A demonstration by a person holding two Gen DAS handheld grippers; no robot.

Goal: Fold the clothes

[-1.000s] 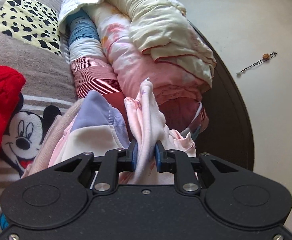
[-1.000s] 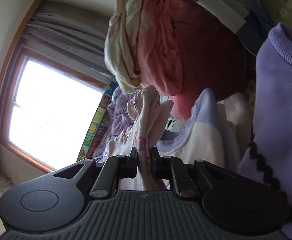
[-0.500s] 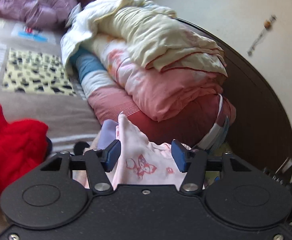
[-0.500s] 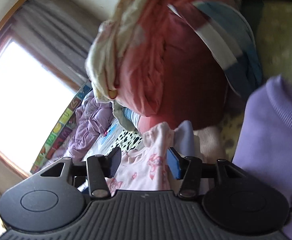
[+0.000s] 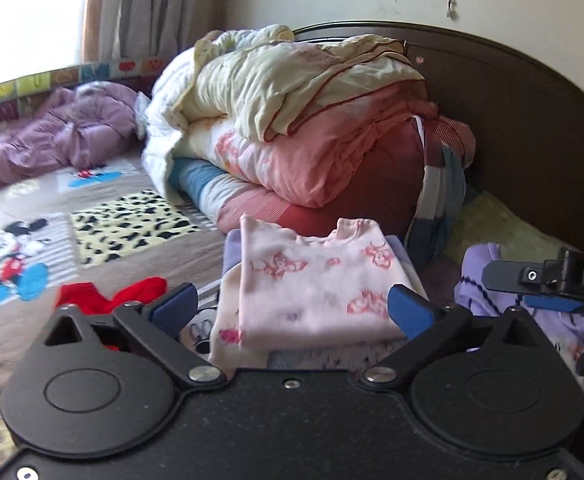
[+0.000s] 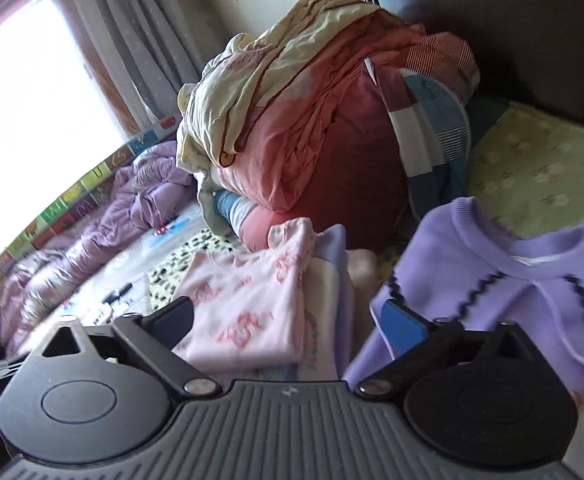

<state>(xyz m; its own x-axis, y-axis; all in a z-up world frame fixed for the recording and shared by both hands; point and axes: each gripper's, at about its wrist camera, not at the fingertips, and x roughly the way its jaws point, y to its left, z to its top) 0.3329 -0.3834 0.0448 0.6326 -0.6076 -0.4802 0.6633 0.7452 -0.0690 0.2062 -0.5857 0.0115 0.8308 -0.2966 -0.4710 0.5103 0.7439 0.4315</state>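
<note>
Pink printed top (image 5: 311, 284) now lies folded on the small stack of folded clothes (image 6: 327, 280) on the bed, just in front of the rolled bedding pile (image 5: 292, 128); the purple sweater (image 6: 531, 280) lies loose just right of the stack. My read: the top is light, thin, soft knit that holds no shape and slides easily on the layer under it, so I'd only take it at a doubled edge or corner and never push it sideways. The sweater looks thicker and floppier, so I'd pinch it at the shoulder seams or hem corners. Left gripper (image 5: 292, 312) and right gripper (image 6: 288, 320): jaws opening, wide apart, nothing between the pads. A second ago both were clamped on a bunched pink fold held up; since then they let go and backed up and away, and the top dropped flat.
</note>
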